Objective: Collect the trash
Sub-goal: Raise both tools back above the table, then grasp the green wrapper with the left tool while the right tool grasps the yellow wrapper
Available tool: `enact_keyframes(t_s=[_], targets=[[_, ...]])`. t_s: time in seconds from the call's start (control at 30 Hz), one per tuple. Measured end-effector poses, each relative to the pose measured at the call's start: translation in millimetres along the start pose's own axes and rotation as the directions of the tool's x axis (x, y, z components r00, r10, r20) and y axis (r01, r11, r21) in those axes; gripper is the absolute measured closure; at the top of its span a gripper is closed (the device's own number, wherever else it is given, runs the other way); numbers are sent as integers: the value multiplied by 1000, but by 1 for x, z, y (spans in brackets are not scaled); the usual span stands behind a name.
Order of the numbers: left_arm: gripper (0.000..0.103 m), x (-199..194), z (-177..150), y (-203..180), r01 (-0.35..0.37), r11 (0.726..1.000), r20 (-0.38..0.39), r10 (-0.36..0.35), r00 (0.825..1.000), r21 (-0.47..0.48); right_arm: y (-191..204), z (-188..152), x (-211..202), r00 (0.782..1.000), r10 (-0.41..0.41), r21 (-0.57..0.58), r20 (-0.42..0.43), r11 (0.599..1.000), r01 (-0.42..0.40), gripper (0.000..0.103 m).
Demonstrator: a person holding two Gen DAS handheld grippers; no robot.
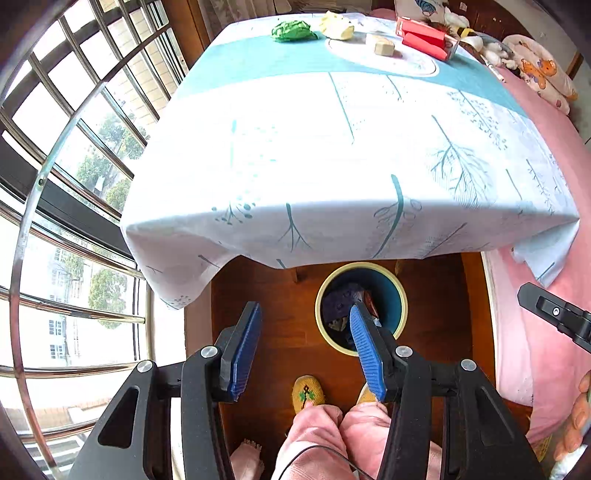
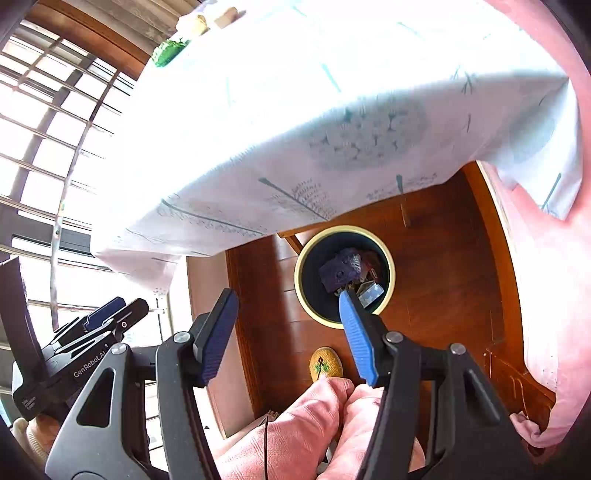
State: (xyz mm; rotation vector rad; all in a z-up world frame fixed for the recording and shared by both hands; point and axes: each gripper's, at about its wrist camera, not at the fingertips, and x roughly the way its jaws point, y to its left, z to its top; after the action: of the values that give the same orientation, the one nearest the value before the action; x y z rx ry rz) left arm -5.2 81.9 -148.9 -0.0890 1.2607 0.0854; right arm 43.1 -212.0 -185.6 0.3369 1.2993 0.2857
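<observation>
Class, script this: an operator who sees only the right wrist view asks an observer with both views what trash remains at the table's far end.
Operator: My picture stops just past the green wad. Is there more trash there?
Observer: Yes, a red carton lies farther right along the same end.
Operator: Anything beyond the carton?
Observer: Only plush toys, lying on the pink bed.

One bin (image 1: 391, 291), two slippers (image 1: 307, 393), four table items (image 1: 294, 30).
</observation>
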Motion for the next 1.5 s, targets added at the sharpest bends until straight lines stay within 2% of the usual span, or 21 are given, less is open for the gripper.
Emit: enact_keyframes(t_s=[0.13,0.3,0.43,0.57,0.7,0.83,0.97,1.13,1.33,1.5], targets=[[52,-60,26,8,-25,999,111,28,993,-31,17,23,-56,996,28,-52,88,998,-24,49],[52,-121,53,13,-34,996,231,51,972,-79,41,50,-111,983,46,-156,176,988,-19,49],[52,-153,66,16,-50,994,297,76,952,-92,69,70,-132,972,49,-237,228,972,7,49],[52,-182,83,19,-66,994,329,92,940,-89,89,85,-141,961,61,-316,268,948,28,49],[49,-185,102,24,-75,995,345,93,934,-65,104,104,-135,957,51,-371,284,927,61,49],[43,-170,133,25,-76,997,356,76,931,-16,116,126,-115,957,40,-386,287,919,78,49],[42,-139,184,30,-66,997,348,48,936,40,125,157,-87,960,21,-376,280,922,90,49],[42,-80,274,40,-13,993,304,-24,952,118,147,214,-42,961,-23,-338,276,934,119,49],[42,6,397,57,65,979,213,-106,971,191,183,304,19,964,-76,-254,255,957,143,49],[42,81,463,65,106,970,119,-134,984,216,207,371,84,967,-134,-214,219,960,181,49]])
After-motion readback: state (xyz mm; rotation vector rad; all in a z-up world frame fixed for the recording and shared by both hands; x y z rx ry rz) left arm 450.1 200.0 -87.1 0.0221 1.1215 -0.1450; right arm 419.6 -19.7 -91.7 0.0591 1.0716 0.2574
